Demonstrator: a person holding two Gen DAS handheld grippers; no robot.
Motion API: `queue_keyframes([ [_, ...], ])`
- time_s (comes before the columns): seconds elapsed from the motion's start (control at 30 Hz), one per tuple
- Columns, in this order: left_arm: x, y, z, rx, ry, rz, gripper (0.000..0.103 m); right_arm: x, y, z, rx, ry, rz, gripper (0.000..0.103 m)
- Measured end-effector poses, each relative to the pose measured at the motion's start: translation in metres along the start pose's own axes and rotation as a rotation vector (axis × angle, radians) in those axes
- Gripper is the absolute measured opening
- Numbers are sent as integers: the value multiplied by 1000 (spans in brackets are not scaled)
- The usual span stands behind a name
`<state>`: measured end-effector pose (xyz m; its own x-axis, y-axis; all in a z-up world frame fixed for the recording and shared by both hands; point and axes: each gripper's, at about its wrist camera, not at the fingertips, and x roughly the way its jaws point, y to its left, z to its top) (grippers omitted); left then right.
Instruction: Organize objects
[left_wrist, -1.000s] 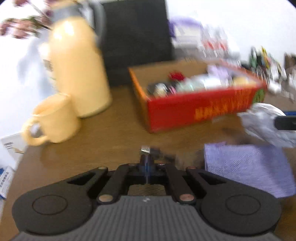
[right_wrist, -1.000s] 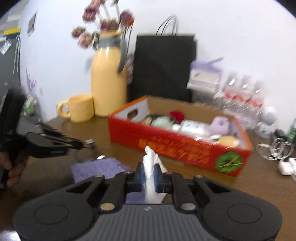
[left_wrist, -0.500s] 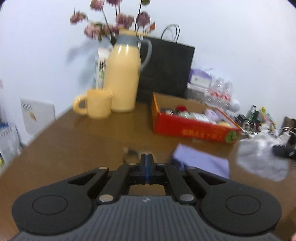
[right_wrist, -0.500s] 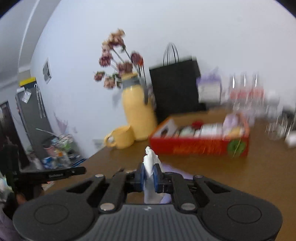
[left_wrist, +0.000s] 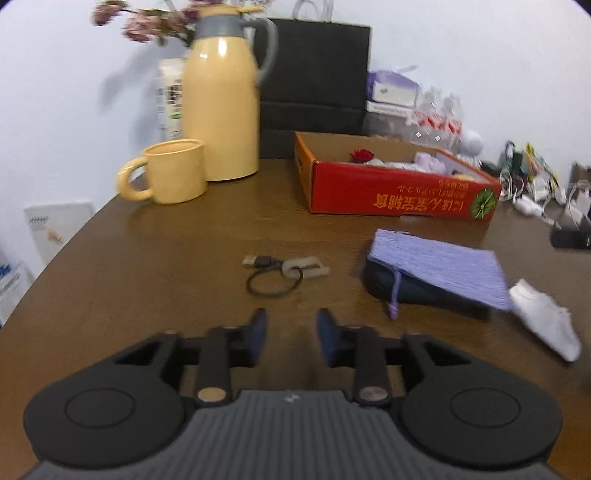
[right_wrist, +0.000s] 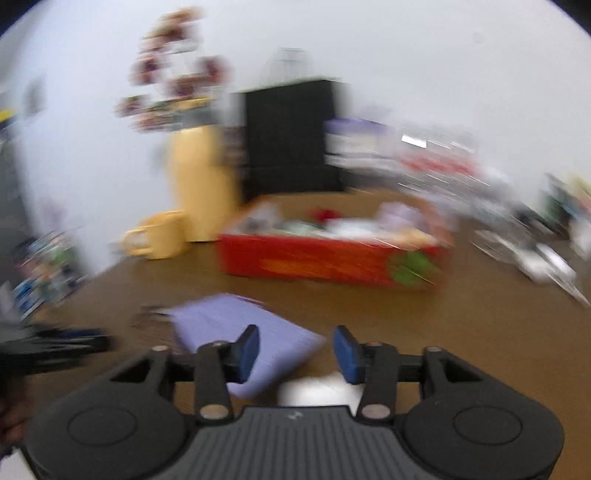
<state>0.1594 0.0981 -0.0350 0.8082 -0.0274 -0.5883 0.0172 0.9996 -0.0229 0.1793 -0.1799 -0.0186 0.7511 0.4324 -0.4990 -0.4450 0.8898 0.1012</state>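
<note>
My left gripper (left_wrist: 291, 334) hangs over the brown table (left_wrist: 166, 266) with its jaws opening and nothing between them. A short black USB cable with a white clip (left_wrist: 284, 271) lies just beyond it. To the right a purple cloth (left_wrist: 443, 269) covers a dark object, and a crumpled white tissue (left_wrist: 543, 321) lies beside it. The right wrist view is blurred: my right gripper (right_wrist: 297, 350) has its jaws opening and empty, above the purple cloth (right_wrist: 240, 328), with the white tissue (right_wrist: 317, 391) on the table below it. The left gripper (right_wrist: 51, 347) shows at that view's left edge.
A red cardboard box (left_wrist: 399, 195) with several small items stands at the back. A yellow jug (left_wrist: 221, 103) and yellow mug (left_wrist: 173, 177) stand back left, before a black paper bag (left_wrist: 314, 81). Cables and small clutter (left_wrist: 535, 184) crowd the far right.
Both grippers have opened. The right one let go of the white tissue, which now lies on the table. The left gripper drew back from the cable, and the right wrist view has swung.
</note>
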Motion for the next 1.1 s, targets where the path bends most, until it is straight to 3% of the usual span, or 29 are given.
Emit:
queue_keyframes([
  [0.1,32,-3,9,85,25,17,39,43,39,25,-144,52,162,54],
  [0.13,41,-4,11,102,26,31,44,60,50,33,-171,72,192,54],
  [0.2,49,-4,12,128,25,35,47,97,68,49,-232,117,240,54],
  [0.3,55,-6,13,151,20,-8,44,145,87,54,-404,187,282,49],
  [0.33,57,-5,14,151,23,-23,37,157,90,55,-451,211,295,47],
  [0.47,62,3,18,106,35,-53,31,191,100,54,-542,321,395,39],
  [0.57,64,5,19,97,44,-63,14,198,107,49,-589,372,399,23],
  [0.63,64,7,21,79,53,-58,6,203,107,49,-575,387,413,1],
  [0.7,63,8,20,74,47,-44,5,193,112,49,-580,385,410,0],
  [0.8,59,7,19,71,40,-33,4,167,110,60,-540,301,393,0],
  [0.97,24,2,20,43,-44,-53,3,118,94,79,-461,162,360,0],
  [1.03,8,-4,18,36,-68,-54,3,110,92,75,-454,194,410,3],
  [1.1,-5,-5,16,4,-85,-67,3,108,99,63,-480,215,403,9],
])
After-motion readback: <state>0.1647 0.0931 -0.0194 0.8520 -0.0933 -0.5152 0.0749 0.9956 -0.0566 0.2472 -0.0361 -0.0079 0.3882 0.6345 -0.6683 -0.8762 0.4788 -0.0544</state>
